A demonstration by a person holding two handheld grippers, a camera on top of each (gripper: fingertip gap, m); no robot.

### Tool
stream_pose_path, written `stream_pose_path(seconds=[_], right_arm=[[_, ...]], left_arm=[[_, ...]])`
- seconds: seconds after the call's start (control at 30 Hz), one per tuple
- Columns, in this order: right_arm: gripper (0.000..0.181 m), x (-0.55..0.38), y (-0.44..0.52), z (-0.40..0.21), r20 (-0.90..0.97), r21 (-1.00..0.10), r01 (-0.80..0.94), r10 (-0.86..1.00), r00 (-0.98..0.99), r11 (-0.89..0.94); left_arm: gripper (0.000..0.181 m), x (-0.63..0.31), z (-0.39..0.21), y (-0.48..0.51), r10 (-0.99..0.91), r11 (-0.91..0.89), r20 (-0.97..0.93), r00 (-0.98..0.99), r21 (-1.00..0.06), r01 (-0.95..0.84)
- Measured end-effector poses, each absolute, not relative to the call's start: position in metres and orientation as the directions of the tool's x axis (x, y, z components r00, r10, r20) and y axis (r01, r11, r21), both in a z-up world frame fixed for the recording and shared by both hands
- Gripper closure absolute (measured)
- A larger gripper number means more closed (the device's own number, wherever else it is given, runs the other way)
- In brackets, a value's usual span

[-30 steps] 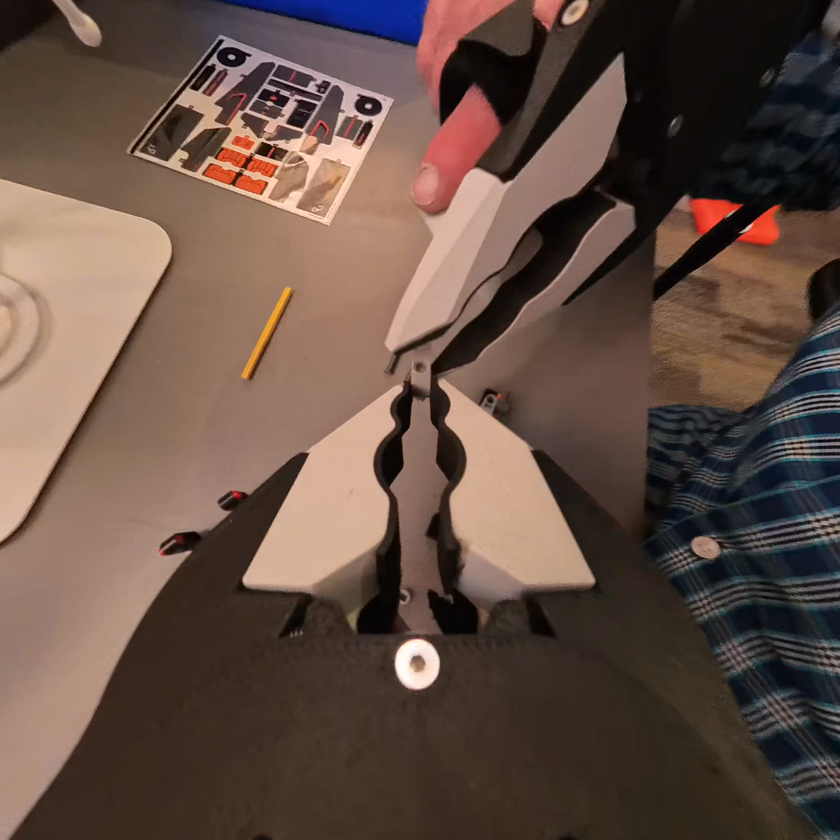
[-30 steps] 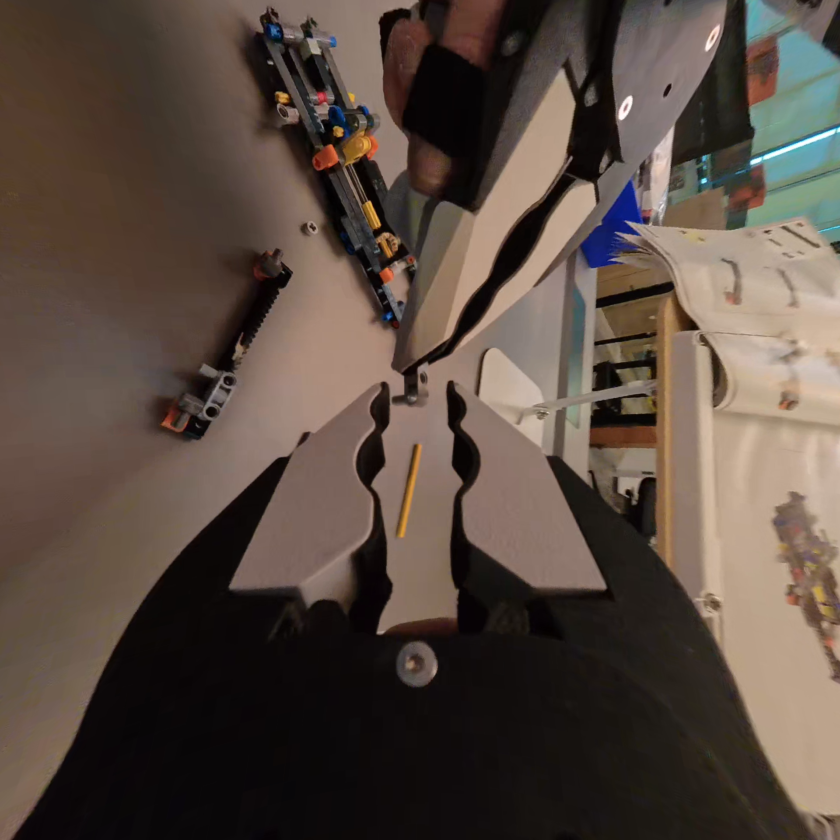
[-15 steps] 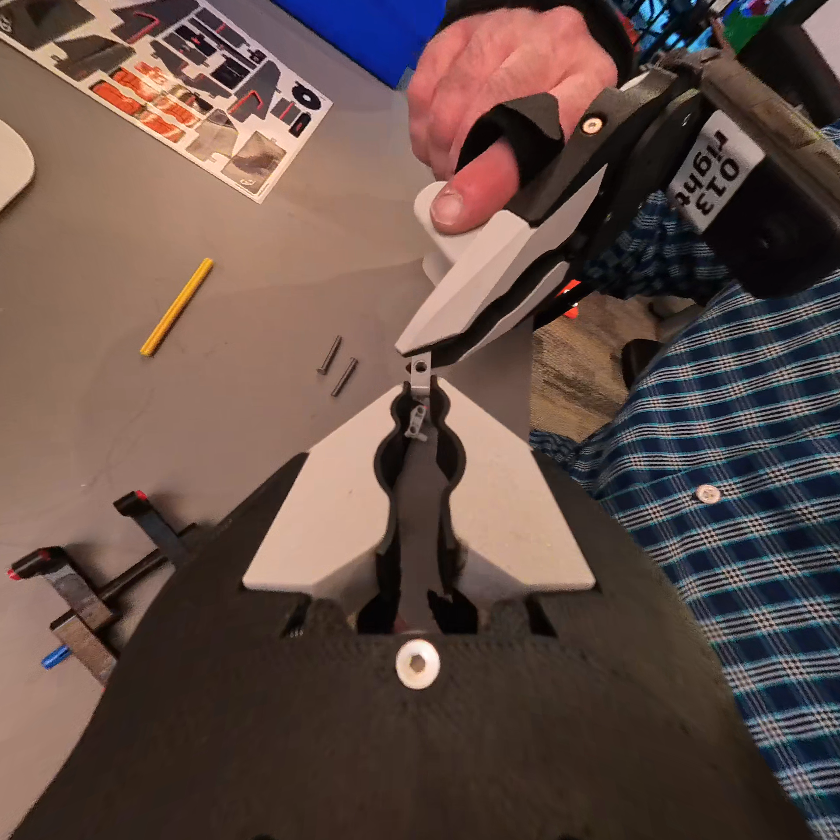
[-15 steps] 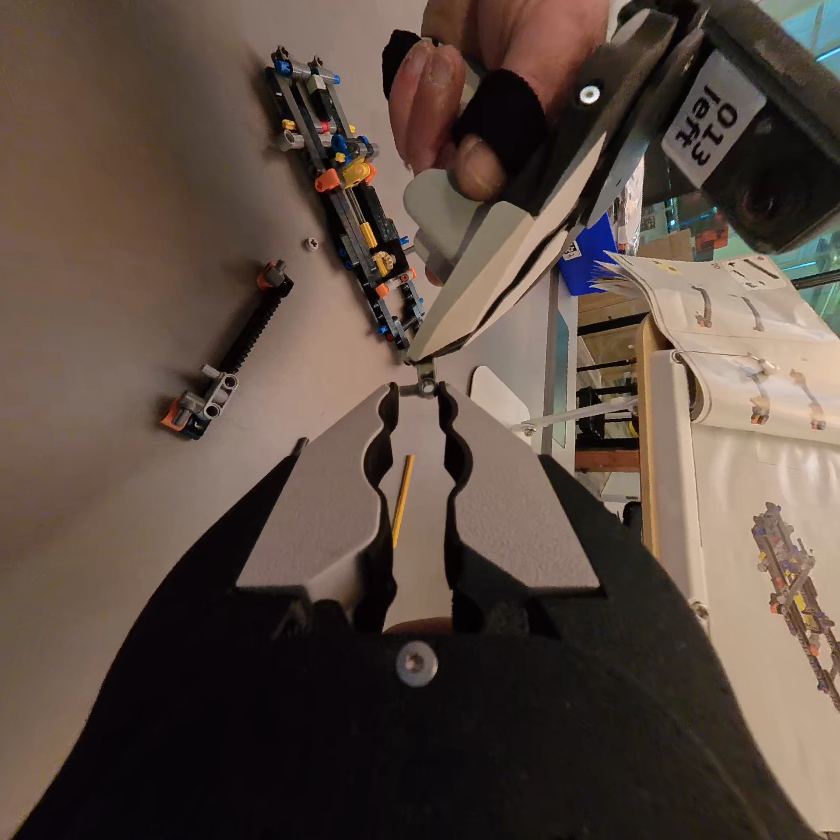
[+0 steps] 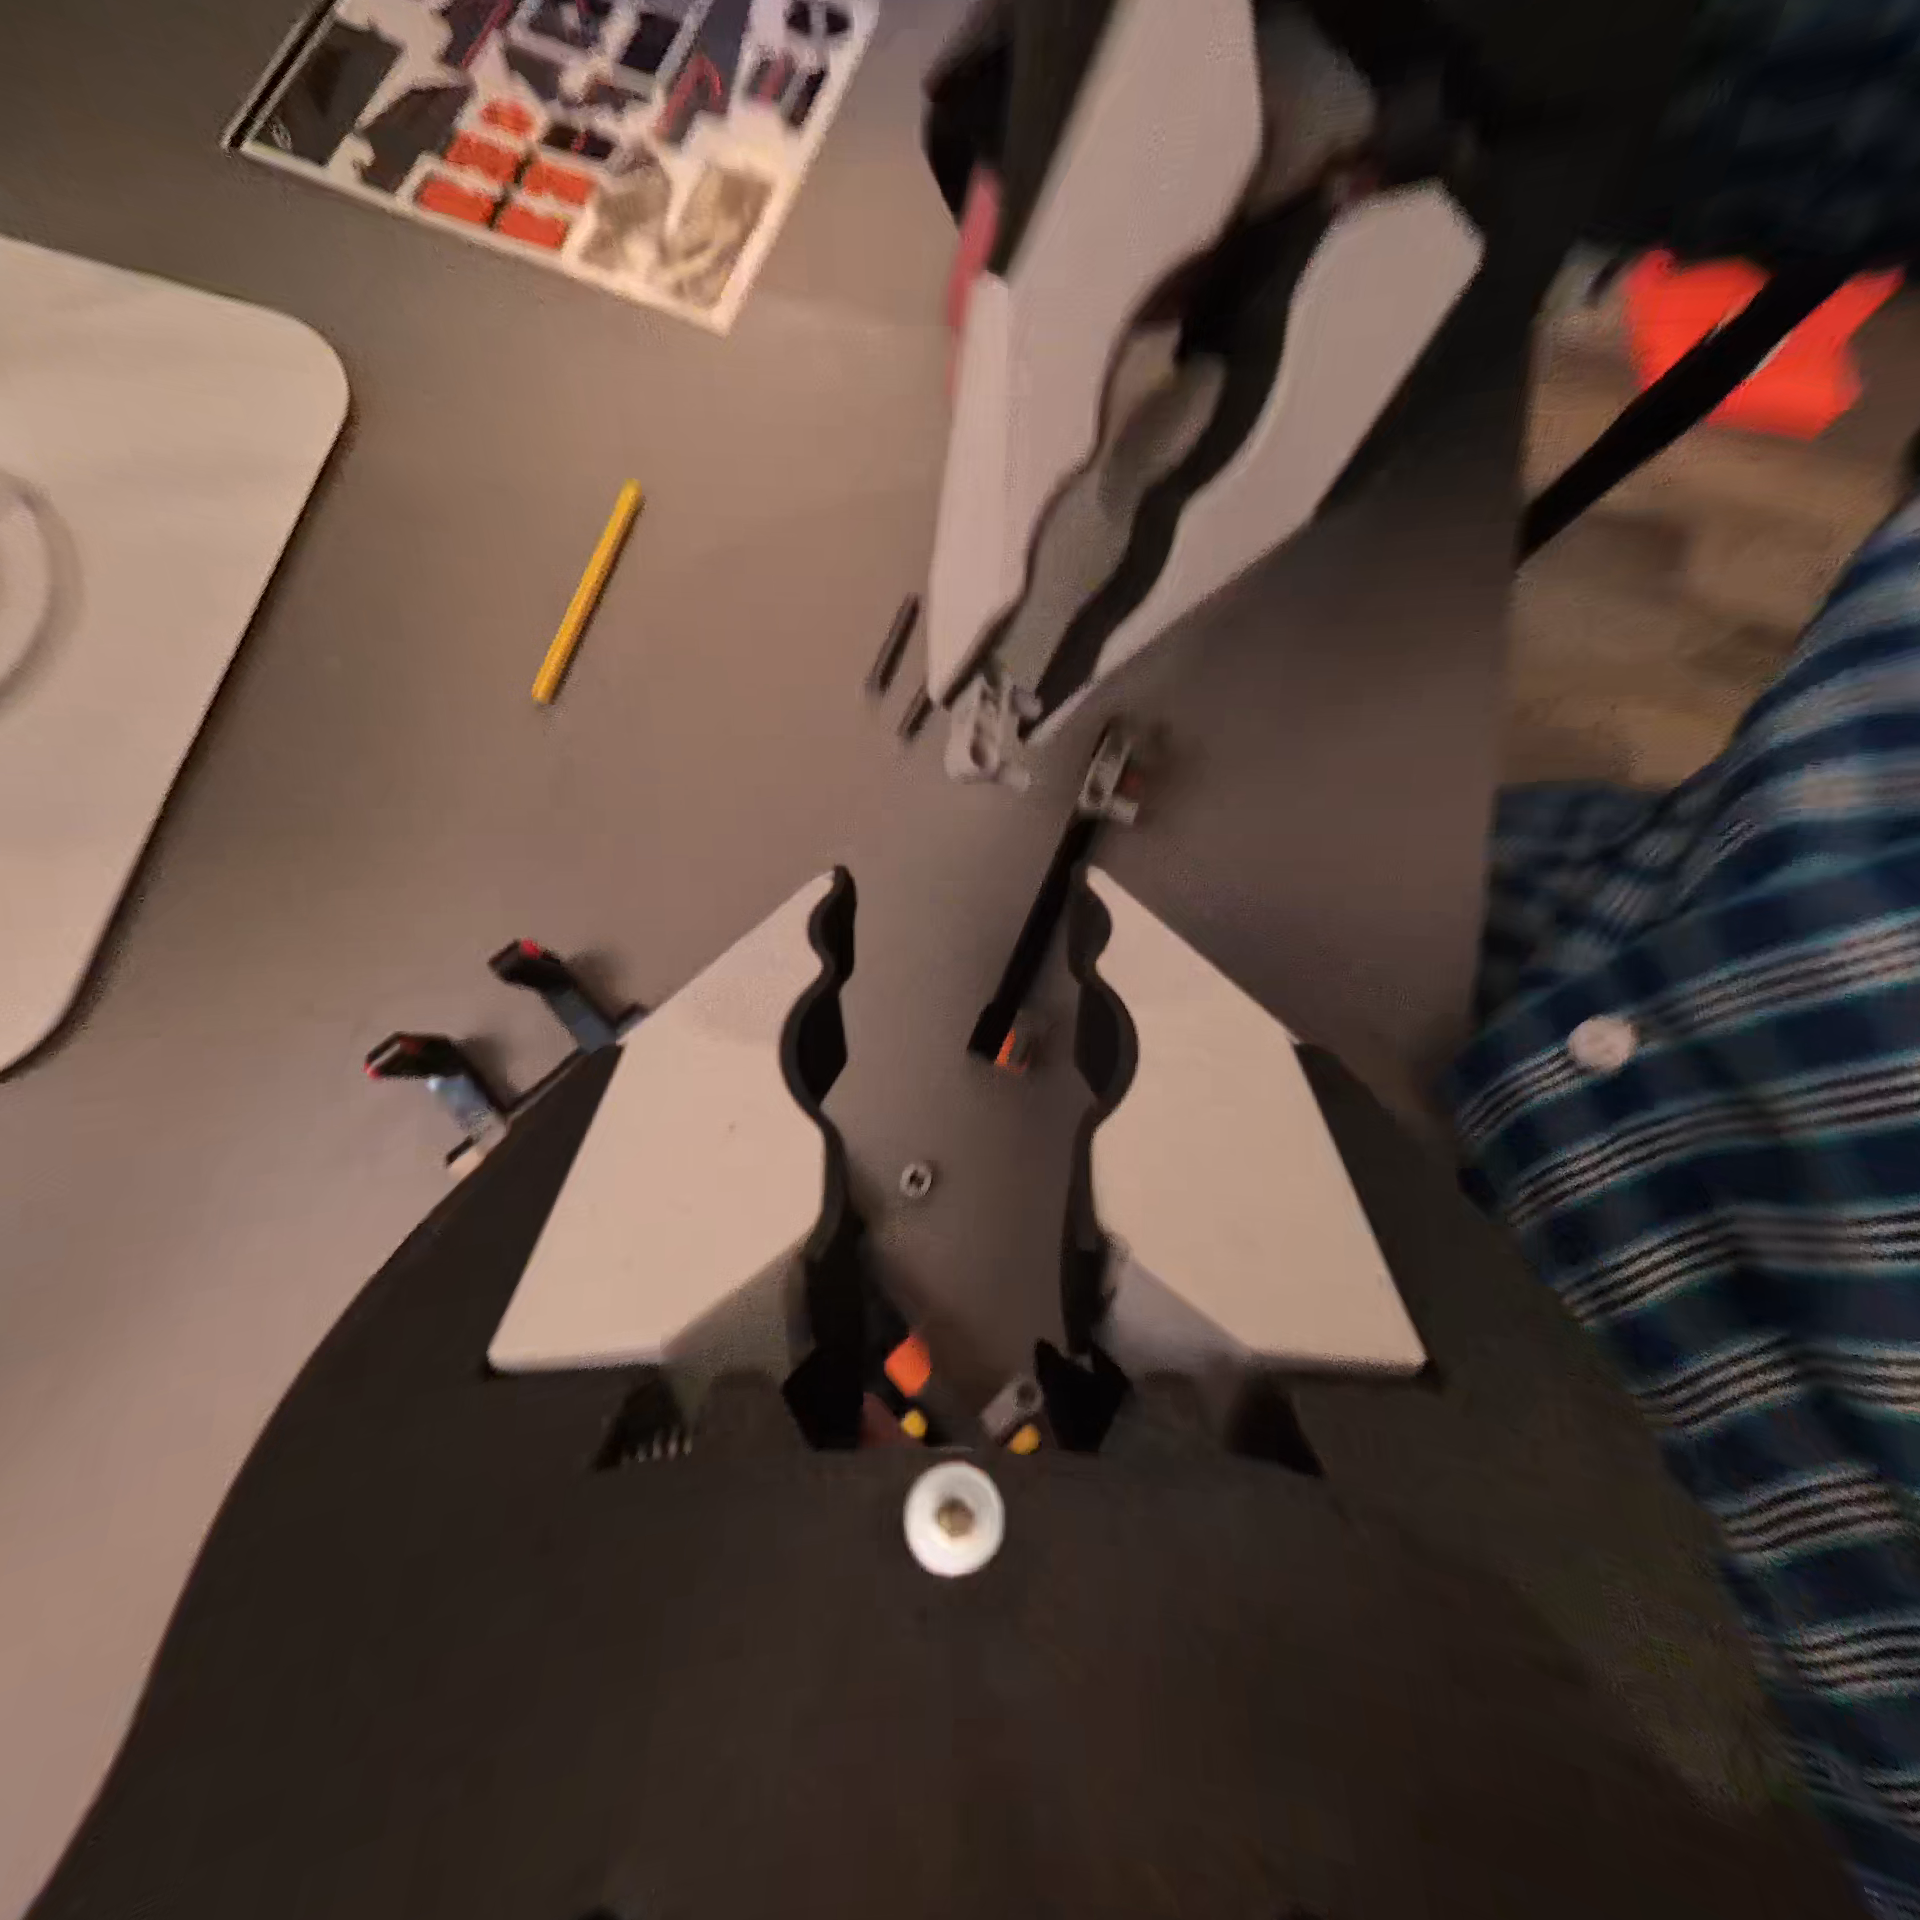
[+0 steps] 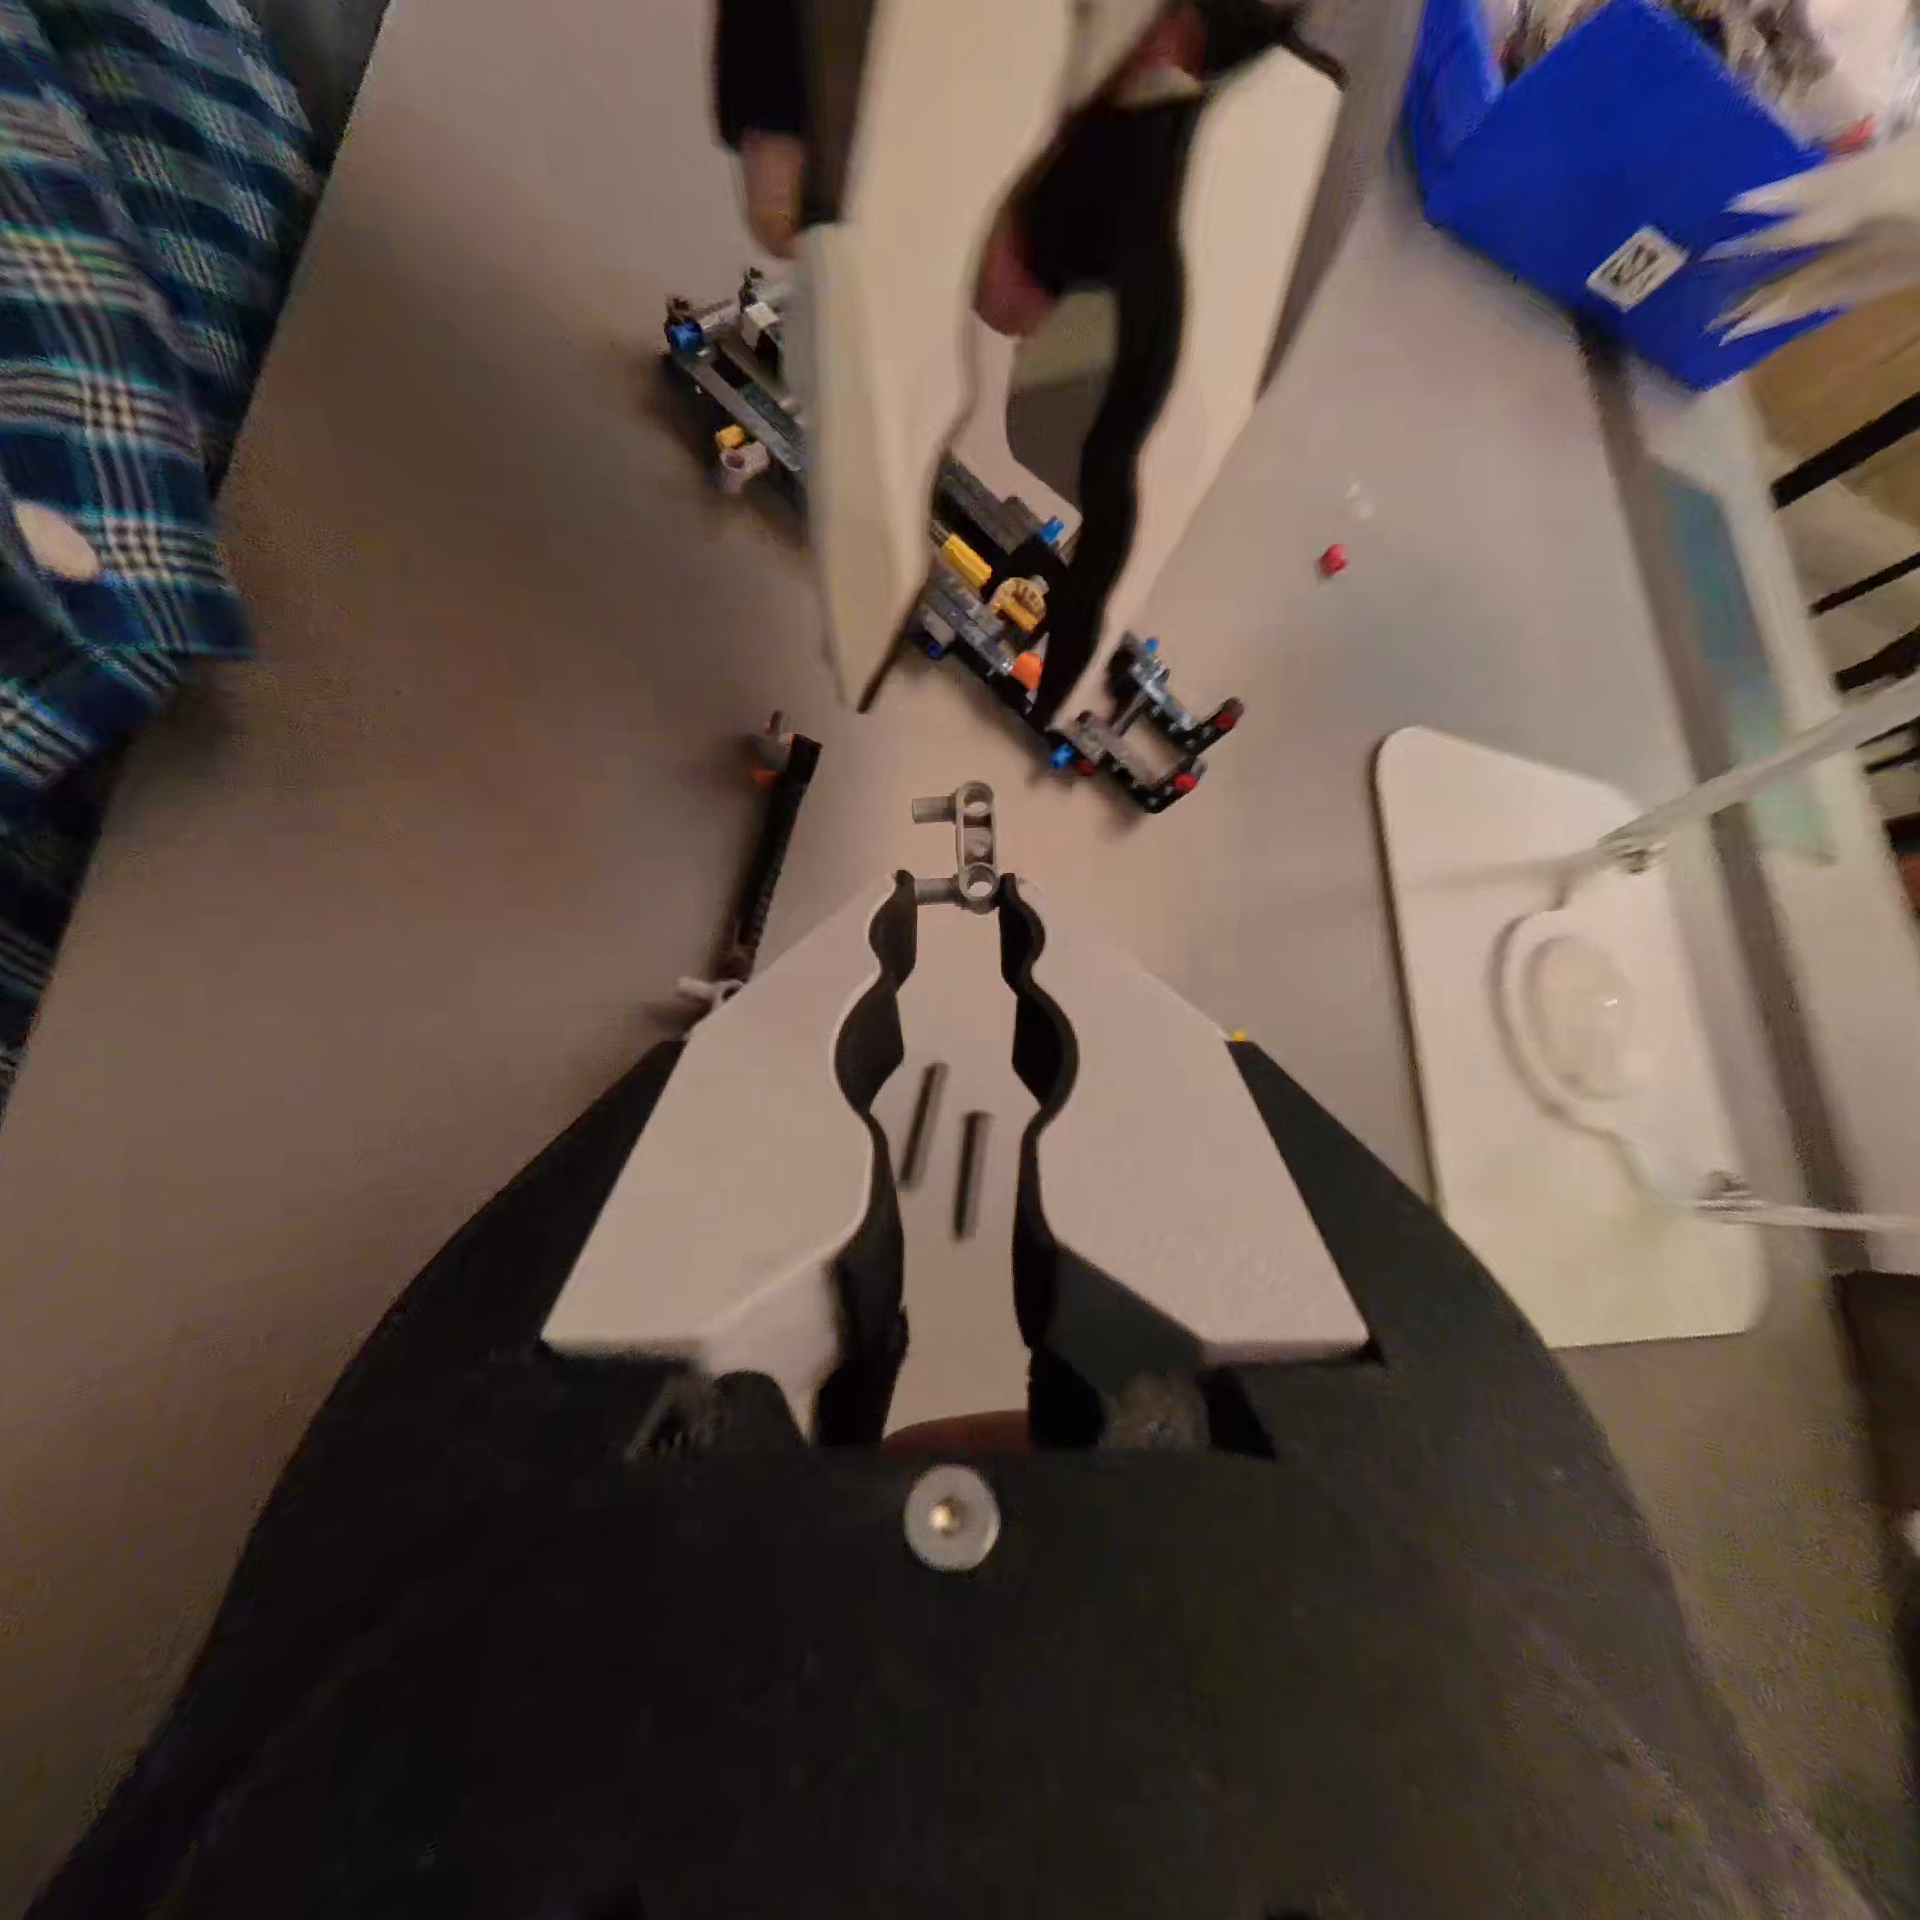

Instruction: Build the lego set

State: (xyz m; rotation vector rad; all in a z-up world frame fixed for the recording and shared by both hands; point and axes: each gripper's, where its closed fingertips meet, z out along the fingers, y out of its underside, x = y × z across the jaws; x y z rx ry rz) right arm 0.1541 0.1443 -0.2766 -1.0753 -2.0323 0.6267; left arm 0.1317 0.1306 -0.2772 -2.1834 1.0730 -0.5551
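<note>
The right gripper (image 6: 951,888) pinches a small grey Technic connector piece (image 6: 968,847) at the very tips of its fingers (image 6: 727,1164), which are clenched on the piece's near end while the rest sticks out ahead of them. Below it on the counter (image 6: 416,935) two short dark pins (image 6: 940,1143) lie side by side, seen through the gap between the fingers.

The left gripper (image 5: 961,894) hangs above the counter with its fingers (image 5: 686,1153) released and spread apart, holding nothing. Under its gap lies a black toothed rack piece (image 5: 1034,956) with an orange end, and a small grey bush (image 5: 914,1177) sits close to it.

In the right wrist view the long multicoloured lego assembly (image 6: 977,603) lies farther off, partly hidden behind the left gripper. A yellow axle (image 5: 587,592) rests on the counter at the left in the left wrist view, with a sticker sheet (image 5: 551,156) beyond it and a white tray (image 5: 156,540) at the far left. A blue bin (image 6: 1600,197) stands at the far right of the right wrist view.
</note>
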Motion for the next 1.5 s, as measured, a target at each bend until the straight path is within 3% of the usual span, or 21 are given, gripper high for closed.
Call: stream_pose_path(seconds=[0.2,0.4,0.97,1.3,1.5], right_arm=[[0.168,0.146,0.122,-0.304,0.083,-0.744,0.603,0.935,-0.344,0.287],[0.168,0.135,0.112,-0.324,-0.021,-0.694,0.691,0.954,-0.299,0.201],[0.169,0.128,0.12,-0.333,-0.038,-0.647,0.75,0.976,-0.216,0.141],[0.169,0.126,0.119,-0.335,-0.051,-0.635,0.761,0.976,-0.213,0.133],[0.169,0.125,0.117,-0.335,-0.042,-0.625,0.767,0.976,-0.216,0.143]], left_arm=[[0.144,0.117,-0.319,0.104,-0.848,-0.343,-0.181,0.498,-0.529,-0.776],[0.151,0.116,-0.325,0.11,-0.829,-0.305,-0.266,0.492,-0.523,-0.796],[0.147,0.116,-0.334,0.116,-0.856,-0.242,-0.307,0.415,-0.471,-0.848],[0.164,0.113,-0.337,0.111,-0.864,-0.255,-0.286,0.414,-0.462,-0.85],[0.163,0.115,-0.337,0.111,-0.86,-0.257,-0.286,0.422,-0.472,-0.843]])
